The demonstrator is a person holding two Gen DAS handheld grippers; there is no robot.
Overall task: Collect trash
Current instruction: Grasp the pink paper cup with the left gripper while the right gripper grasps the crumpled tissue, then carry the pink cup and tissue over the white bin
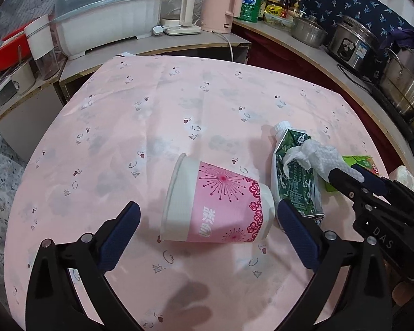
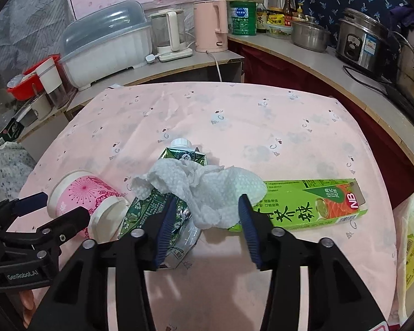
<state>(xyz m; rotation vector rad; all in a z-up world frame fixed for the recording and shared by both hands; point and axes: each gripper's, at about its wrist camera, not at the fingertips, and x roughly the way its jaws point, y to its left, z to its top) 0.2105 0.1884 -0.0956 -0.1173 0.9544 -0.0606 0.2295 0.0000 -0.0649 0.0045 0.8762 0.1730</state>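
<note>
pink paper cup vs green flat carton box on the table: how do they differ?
The pink paper cup is round and keeps its shape; the green flat carton box is long and flattened. The cup is pink and white with a burst pattern; the box is bright green with printed text and an orange end. The crumpled white paper towel overlaps the box's end, while it does not cover the cup. Both lie on their sides on the pink tablecloth.
</note>
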